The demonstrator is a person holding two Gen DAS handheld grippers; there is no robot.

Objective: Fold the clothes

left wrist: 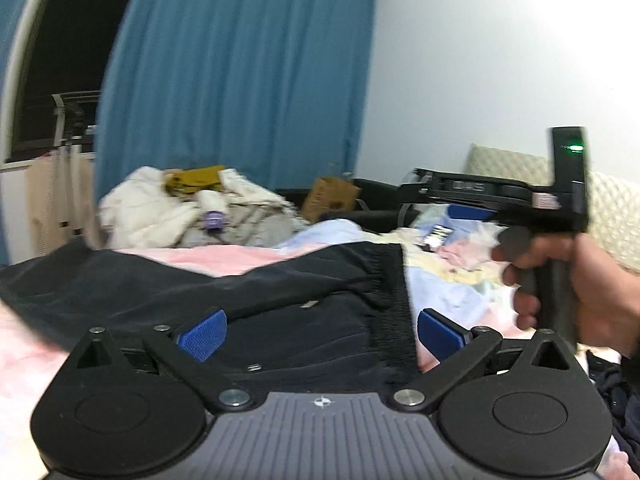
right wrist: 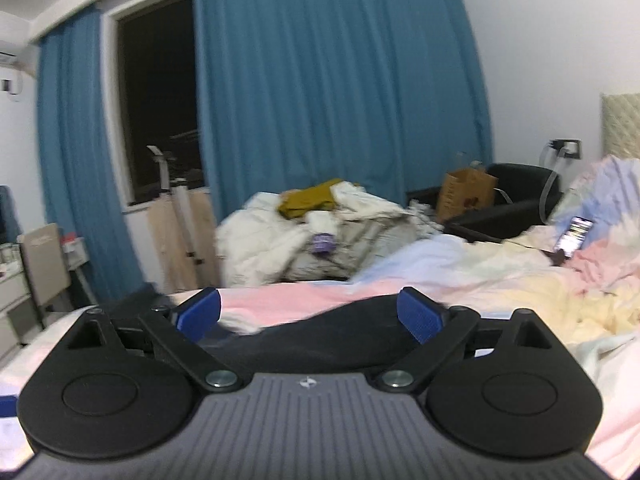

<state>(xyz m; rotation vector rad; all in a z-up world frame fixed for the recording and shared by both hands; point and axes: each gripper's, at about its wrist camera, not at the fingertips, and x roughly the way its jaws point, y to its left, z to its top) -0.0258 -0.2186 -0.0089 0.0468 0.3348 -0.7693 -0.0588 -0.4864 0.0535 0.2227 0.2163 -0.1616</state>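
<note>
Blue ribbed fingers (left wrist: 204, 334) on the left gripper (left wrist: 320, 332) stand spread wide, with nothing pinched between them. Between and just beyond them lies a dark navy garment (left wrist: 280, 300) of thin, smooth woven cloth; its gathered elastic waistband (left wrist: 394, 280) runs as a puckered strip close to the inner side of the right-hand finger. Two small pale metal snaps show on the cloth in the gap. The garment lies flat on a soft pastel bedcover (left wrist: 224, 258), pink beyond the fingers and pale blue and cream off to their right.

To the right of the left gripper's fingers, a hand (left wrist: 580, 292) wraps the matte black pistol-shaped handle of the other tool, whose flat black body carries a small green light.

From the right wrist camera, the right gripper (right wrist: 316, 312) also has its textured blue pads (right wrist: 420, 314) held far apart and gripping nothing. A rounded dark fold of the garment (right wrist: 340, 332) sits between them, low and close to the tool body, resting on the pink part of the bedcover (right wrist: 520, 292).

Farther beyond the fingers lies a rumpled heap of white quilted bedding (right wrist: 280, 240) topped by a mustard-coloured cloth (right wrist: 308, 198), with heavy blue pleated curtains (right wrist: 328, 80) hanging behind. Right of the fingers a lit phone (right wrist: 574, 236) leans on the crumpled cover.
</note>
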